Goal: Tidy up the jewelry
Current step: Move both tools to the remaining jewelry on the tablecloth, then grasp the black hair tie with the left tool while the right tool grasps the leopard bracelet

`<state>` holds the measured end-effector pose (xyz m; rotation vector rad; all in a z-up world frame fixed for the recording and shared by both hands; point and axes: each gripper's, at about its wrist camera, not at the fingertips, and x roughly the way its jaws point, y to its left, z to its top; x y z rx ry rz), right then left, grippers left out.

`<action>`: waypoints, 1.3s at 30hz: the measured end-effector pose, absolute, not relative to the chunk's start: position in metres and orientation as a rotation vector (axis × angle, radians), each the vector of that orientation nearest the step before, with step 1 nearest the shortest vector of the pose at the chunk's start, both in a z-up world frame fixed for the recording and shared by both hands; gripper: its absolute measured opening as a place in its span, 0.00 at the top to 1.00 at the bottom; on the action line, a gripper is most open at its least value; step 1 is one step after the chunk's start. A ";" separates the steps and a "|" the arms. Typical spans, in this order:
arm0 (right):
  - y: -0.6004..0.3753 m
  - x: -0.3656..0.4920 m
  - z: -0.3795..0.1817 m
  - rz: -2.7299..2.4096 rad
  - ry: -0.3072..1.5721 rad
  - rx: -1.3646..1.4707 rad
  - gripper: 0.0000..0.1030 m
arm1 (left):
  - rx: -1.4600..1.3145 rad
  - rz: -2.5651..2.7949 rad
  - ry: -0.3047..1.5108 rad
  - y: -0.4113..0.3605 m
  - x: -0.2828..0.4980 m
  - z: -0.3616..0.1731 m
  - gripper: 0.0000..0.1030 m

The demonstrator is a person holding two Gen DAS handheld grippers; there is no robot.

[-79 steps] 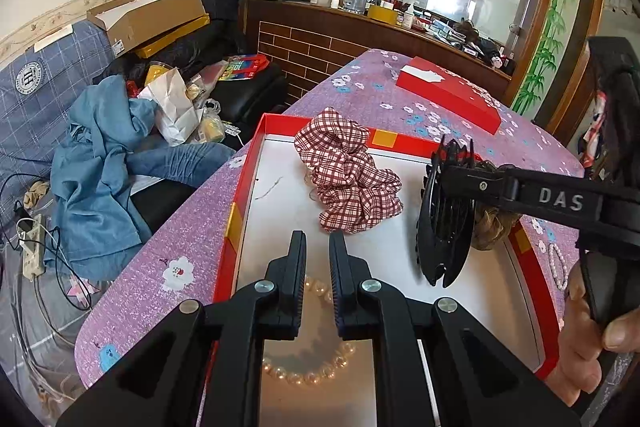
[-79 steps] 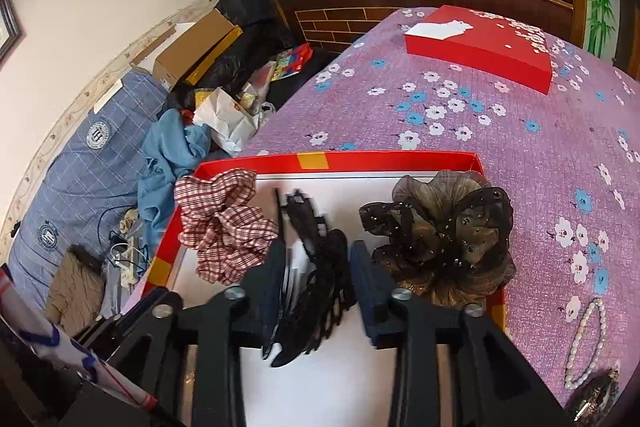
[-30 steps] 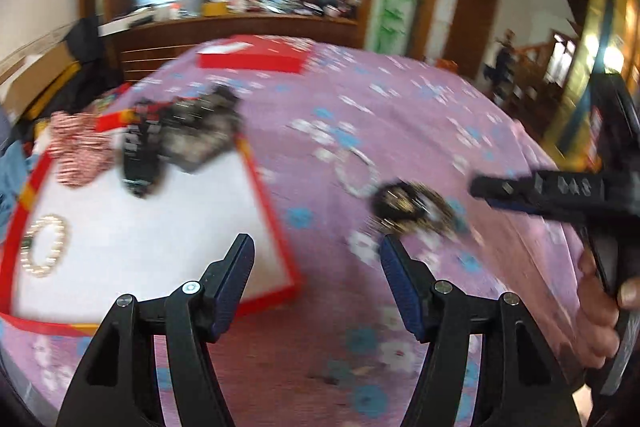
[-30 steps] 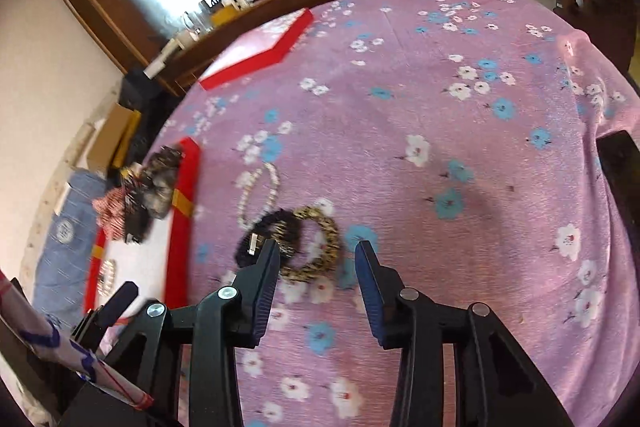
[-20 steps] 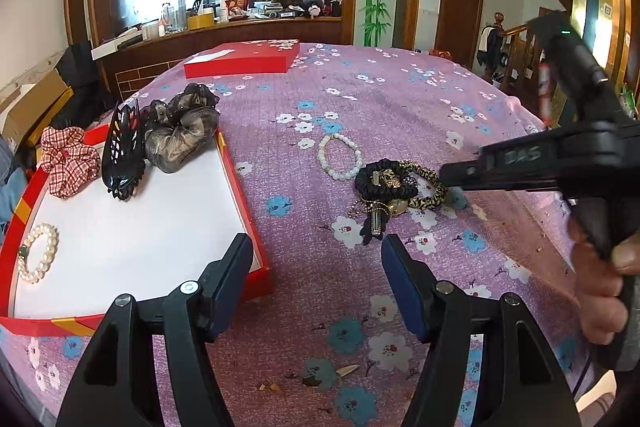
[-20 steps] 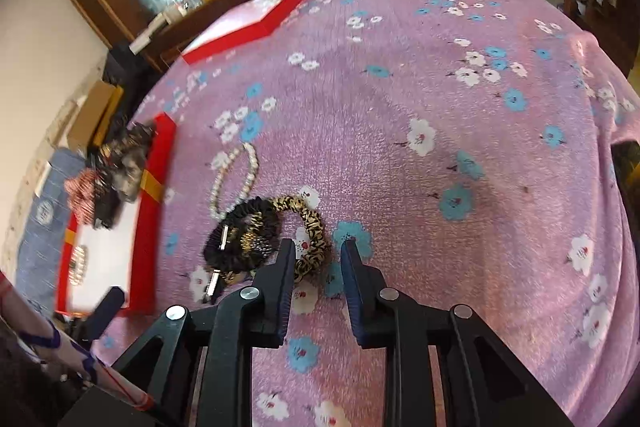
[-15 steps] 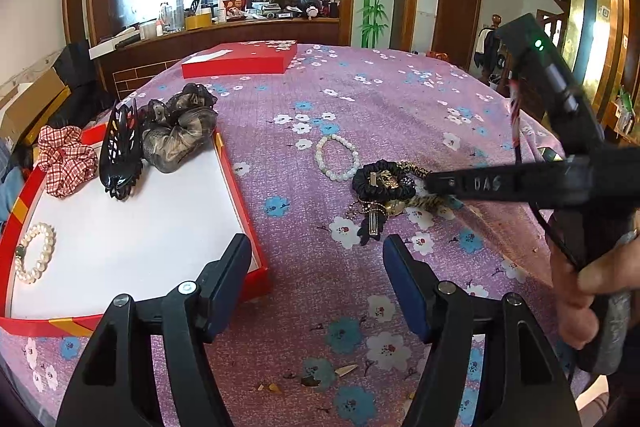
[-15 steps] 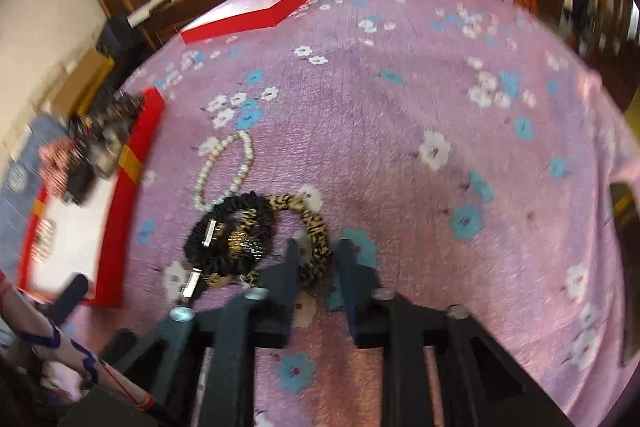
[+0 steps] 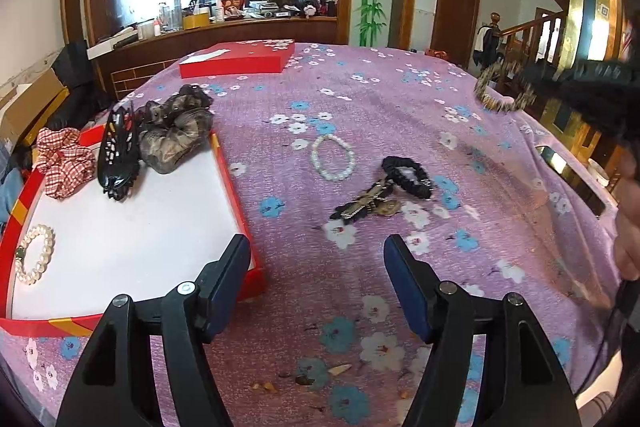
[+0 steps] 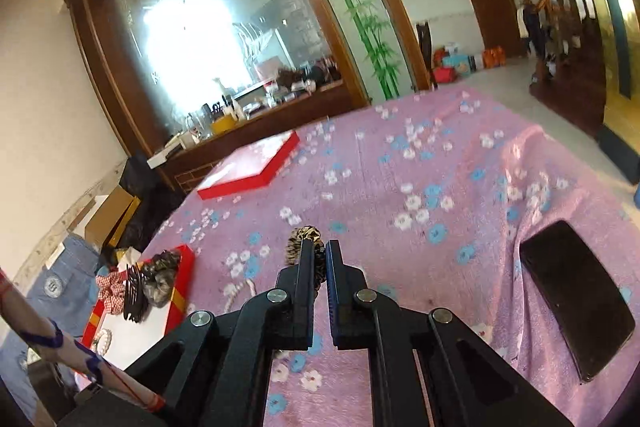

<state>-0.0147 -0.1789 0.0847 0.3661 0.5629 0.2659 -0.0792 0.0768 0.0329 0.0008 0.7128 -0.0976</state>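
Note:
My right gripper (image 10: 318, 255) is shut on a leopard-print hair tie (image 10: 306, 235), held up off the cloth; in the left wrist view the same hair tie (image 9: 502, 95) hangs in the air at the right. My left gripper (image 9: 318, 251) hovers open over the purple flowered cloth with nothing between its fingers. Beyond it lie a black scrunchie (image 9: 408, 177), a black-and-gold clip (image 9: 366, 205) and a pearl bracelet (image 9: 333, 157). The red-rimmed white tray (image 9: 236, 187) at the left holds a checked scrunchie (image 9: 64, 161), a black claw clip (image 9: 118, 151), a brown flower clip (image 9: 174, 133) and a pearl bracelet (image 9: 34, 253).
A red box lid (image 9: 238, 61) lies at the table's far side. A black phone (image 10: 576, 295) rests on the cloth at the right. A wooden counter (image 9: 224, 31) with clutter stands behind the table. A person's hand (image 9: 628, 227) shows at the right edge.
My right gripper closed on the leopard-print hair tie and lifted it off the cloth, leaving the black scrunchie and clip behind. My left gripper stayed about where it was.

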 end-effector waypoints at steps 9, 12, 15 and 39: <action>-0.196 0.007 0.027 0.334 0.699 0.511 0.94 | -0.103 -0.250 0.866 0.065 -0.032 0.057 0.54; -0.199 0.007 0.026 0.338 0.701 0.513 0.94 | -0.131 -0.259 0.916 0.062 -0.002 0.061 0.59; -0.198 0.006 0.026 0.346 0.703 0.512 0.94 | -0.150 -0.259 0.971 0.056 0.028 0.055 0.63; -0.178 0.000 0.034 0.388 0.658 0.413 0.93 | -0.142 -0.288 0.640 0.019 0.002 0.053 0.93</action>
